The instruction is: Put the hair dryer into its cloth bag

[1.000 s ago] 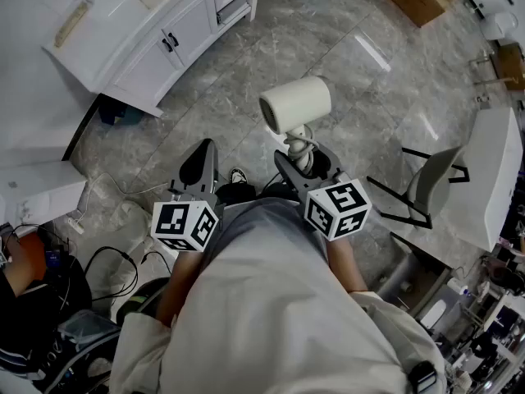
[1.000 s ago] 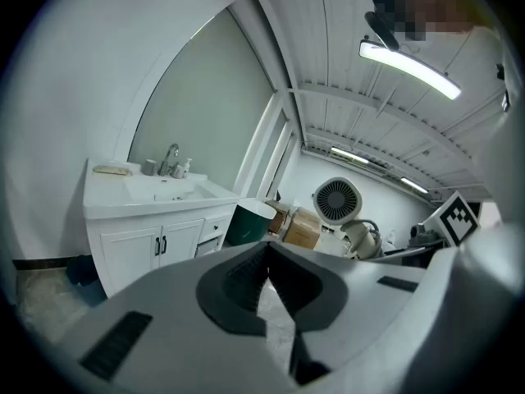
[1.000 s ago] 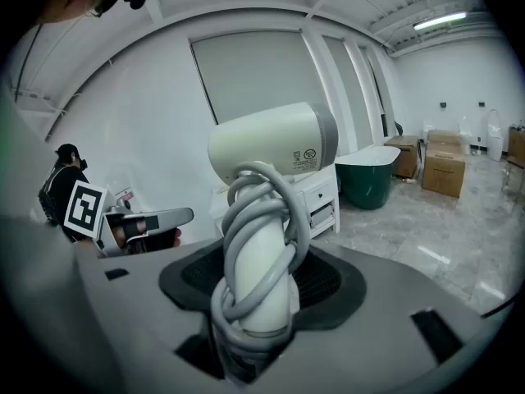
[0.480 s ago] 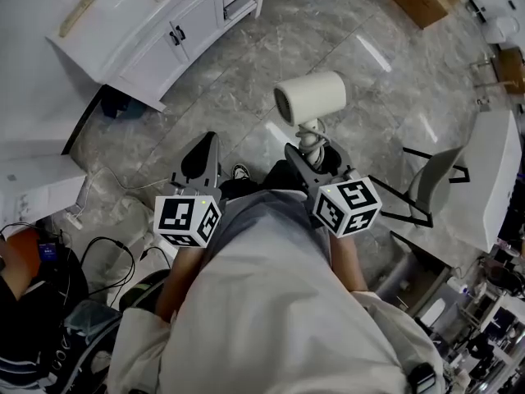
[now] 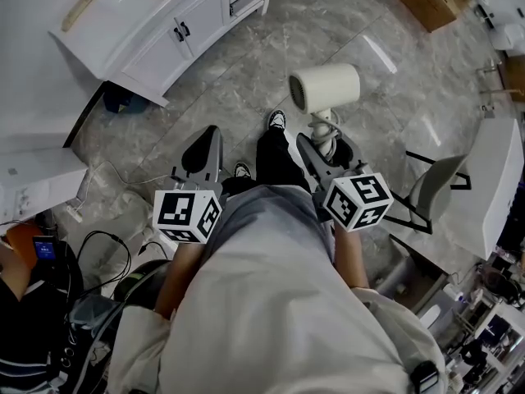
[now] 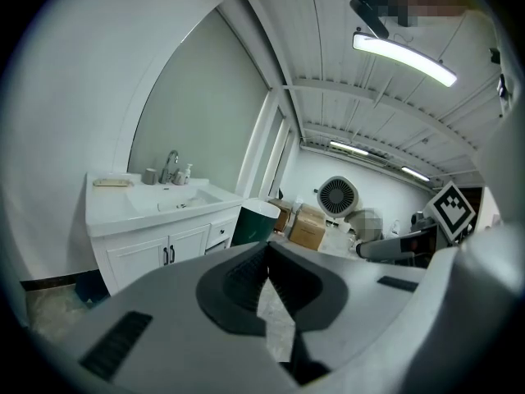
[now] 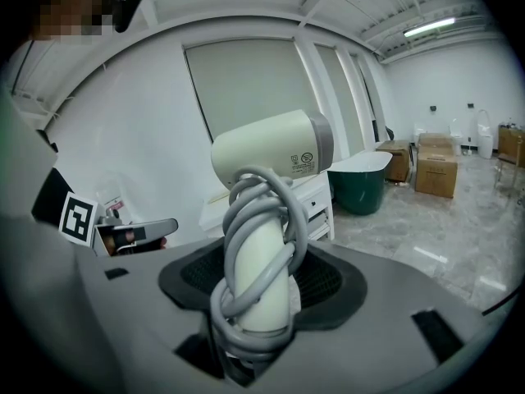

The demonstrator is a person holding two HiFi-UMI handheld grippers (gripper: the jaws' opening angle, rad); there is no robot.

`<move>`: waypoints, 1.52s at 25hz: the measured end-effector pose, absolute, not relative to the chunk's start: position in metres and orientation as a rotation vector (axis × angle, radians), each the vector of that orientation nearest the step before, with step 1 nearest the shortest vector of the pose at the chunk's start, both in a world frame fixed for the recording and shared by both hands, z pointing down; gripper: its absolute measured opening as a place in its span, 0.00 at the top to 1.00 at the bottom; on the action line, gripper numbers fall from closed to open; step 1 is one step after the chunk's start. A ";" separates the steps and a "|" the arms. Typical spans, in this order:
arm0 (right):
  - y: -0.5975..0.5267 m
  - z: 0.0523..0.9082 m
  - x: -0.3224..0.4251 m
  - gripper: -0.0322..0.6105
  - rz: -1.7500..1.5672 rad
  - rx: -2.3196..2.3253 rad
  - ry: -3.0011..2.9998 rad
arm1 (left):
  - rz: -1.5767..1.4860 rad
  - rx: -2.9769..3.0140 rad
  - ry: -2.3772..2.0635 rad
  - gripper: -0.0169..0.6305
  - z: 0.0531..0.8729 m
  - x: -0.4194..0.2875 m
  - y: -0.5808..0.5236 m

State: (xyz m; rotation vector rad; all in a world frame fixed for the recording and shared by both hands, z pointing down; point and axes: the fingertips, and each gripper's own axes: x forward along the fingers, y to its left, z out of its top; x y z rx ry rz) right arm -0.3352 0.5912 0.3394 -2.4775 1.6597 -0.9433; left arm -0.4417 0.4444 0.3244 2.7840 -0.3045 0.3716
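Grey marbled floor (image 5: 221, 97) spreads under the person on their feet, with a white vanity cabinet (image 5: 156, 31) at the far left of the head view. Well to the right of that cabinet, held up over the floor, the cream hair dryer (image 5: 326, 87) rises handle-down out of the right hand-held gripper (image 5: 326, 144). Its jaws pinch the handle, and a grey cord (image 7: 246, 245) is coiled round it. Nearer the cabinet and facing roughly toward it, the left hand-held gripper (image 5: 203, 150) has its jaws pressed together on nothing.
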 end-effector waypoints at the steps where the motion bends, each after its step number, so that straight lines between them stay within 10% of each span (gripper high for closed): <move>1: 0.589 0.340 -0.330 0.57 -0.943 -2.467 1.657 | 0.375 2.784 -0.315 0.96 0.325 -0.438 0.442; 38: 0.445 0.365 -0.011 0.57 -1.049 -2.229 1.954 | 0.323 2.725 -0.490 0.96 0.300 -0.101 0.337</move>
